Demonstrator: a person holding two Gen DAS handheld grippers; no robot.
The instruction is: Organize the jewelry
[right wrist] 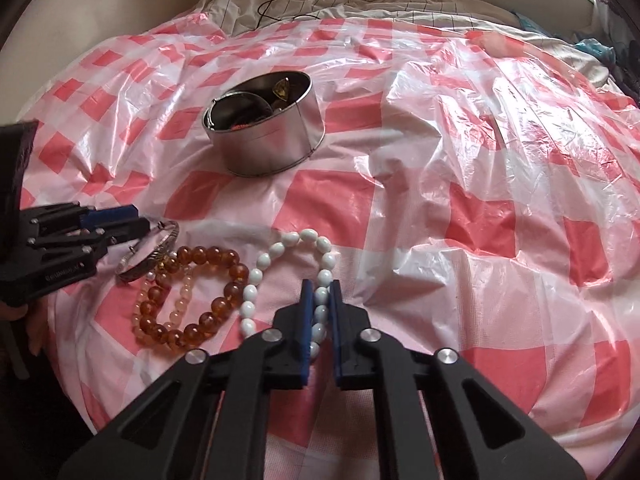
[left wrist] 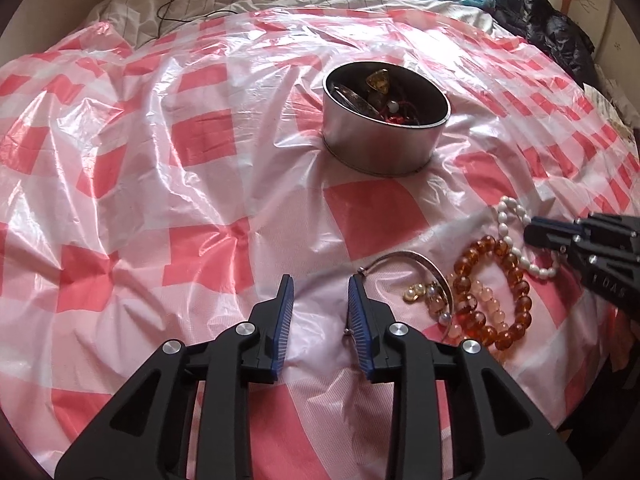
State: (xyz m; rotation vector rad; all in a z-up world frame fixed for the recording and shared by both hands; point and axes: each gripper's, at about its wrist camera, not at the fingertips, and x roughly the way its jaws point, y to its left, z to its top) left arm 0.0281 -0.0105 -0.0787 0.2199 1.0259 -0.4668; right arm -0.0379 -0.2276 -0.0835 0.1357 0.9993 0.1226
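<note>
My right gripper is shut on a white bead bracelet, with beads pinched between its blue pads. Left of it lie an amber bead bracelet, a pale pink bead bracelet and a silver bangle. My left gripper stands open over the sheet with nothing between its pads. The silver bangle lies just outside its right finger. A round metal tin farther back holds several jewelry pieces. The amber bracelet and white bracelet lie to the right, under the right gripper.
A crinkled pink-and-white checked plastic sheet covers the bed. Small pearl-like pieces lie inside the bangle. A black cable runs across the bedding at the back, and dark clothing is piled at the back right.
</note>
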